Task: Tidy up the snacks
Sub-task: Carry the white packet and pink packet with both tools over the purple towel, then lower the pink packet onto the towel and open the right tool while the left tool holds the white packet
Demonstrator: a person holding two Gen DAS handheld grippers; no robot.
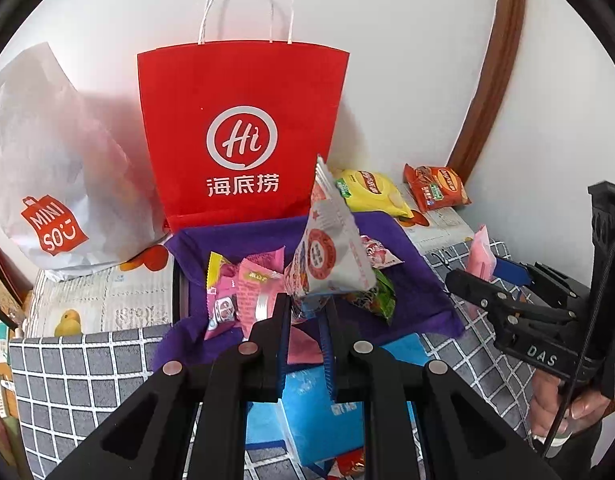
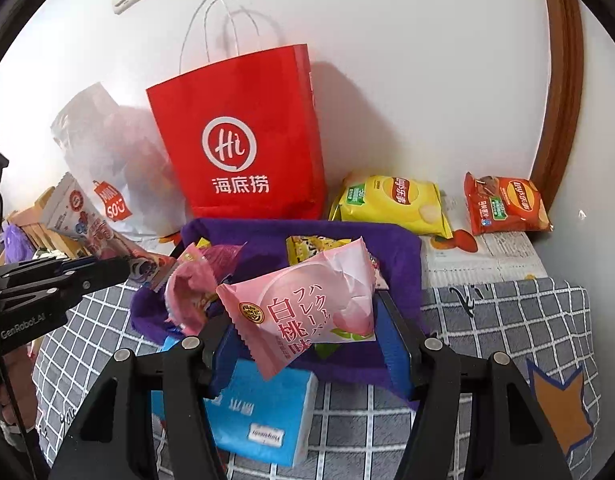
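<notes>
Red paper carrier bag with white twine handles is standing against the wall, serving as the landmark. Directly in front of it a purple cloth-lined tray is holding loose snack packets. The left gripper is pinching the bottom corner of a white triangular foil snack packet, jaws nearly closed on it, the packet's long axis rising toward the bag's front. The right gripper is standing wider, its jaws bracketing a pink peach-flavoured pillow packet lying crosswise between them above the tray's near edge; whether the right-hand finger is touching it cannot be told. Yellow crisp bag and orange-red crisp bag are lying right of the carrier. Judging by position, the left gripper is nearer the bag's mouth.
</notes>
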